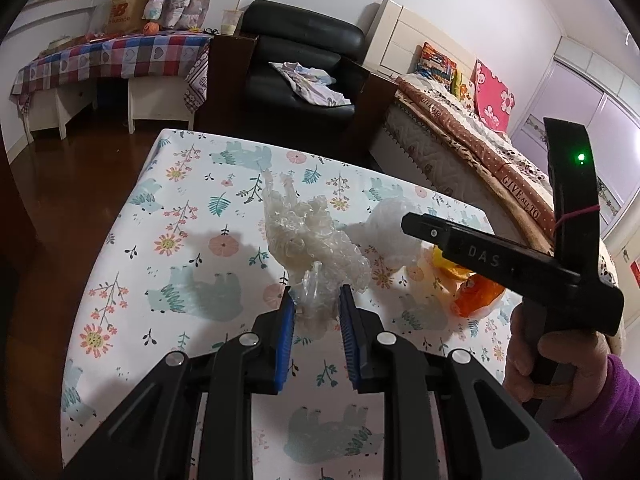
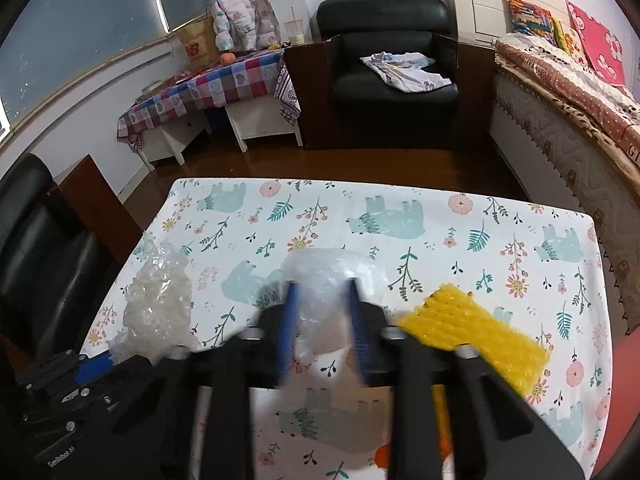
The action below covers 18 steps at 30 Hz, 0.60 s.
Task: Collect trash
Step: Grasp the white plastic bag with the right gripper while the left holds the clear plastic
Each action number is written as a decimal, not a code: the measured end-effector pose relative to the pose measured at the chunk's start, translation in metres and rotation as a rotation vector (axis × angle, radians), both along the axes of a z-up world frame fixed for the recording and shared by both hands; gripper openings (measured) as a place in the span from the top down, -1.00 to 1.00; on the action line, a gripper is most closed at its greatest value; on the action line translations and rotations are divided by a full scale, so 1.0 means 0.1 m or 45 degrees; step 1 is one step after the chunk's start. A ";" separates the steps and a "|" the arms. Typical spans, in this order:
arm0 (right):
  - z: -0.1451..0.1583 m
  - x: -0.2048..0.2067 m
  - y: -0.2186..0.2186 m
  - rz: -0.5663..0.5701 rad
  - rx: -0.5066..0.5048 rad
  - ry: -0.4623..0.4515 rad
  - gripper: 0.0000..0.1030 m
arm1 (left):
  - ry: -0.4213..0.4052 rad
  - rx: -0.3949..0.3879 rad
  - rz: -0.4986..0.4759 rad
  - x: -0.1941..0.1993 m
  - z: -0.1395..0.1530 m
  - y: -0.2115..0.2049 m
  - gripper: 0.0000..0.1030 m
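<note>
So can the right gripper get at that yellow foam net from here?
Probably yes: the yellow foam net lies uncovered just beside the right gripper, but a white plastic bag sits between its jaws first.

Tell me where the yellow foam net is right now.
In the right wrist view, the yellow foam net lies on the floral tablecloth, just right of the right gripper and the white plastic bag.

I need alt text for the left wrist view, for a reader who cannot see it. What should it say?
The left gripper with blue pads holds a crumpled piece of clear plastic wrap above a table with a white bear-and-flower cloth. At right, a hand holds the right gripper's black body over white and orange plastic trash. A black armchair and a bed stand behind.
</note>
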State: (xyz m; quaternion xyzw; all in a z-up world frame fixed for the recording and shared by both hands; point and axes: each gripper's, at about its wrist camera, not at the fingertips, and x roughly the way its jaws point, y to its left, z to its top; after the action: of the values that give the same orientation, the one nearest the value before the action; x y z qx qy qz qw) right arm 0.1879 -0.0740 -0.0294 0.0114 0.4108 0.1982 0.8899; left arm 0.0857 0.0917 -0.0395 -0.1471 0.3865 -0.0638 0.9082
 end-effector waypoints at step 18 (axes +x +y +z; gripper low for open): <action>0.51 -0.65 -0.06 0.113 0.150 -0.110 0.85 | -0.079 0.027 -0.002 -0.15 0.29 -0.09 0.60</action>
State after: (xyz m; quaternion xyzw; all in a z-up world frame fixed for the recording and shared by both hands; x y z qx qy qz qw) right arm 0.1232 -0.0804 0.0215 0.0369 0.3599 0.2617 0.8948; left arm 0.0710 0.0831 -0.0105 -0.1351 0.3589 -0.0650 0.9213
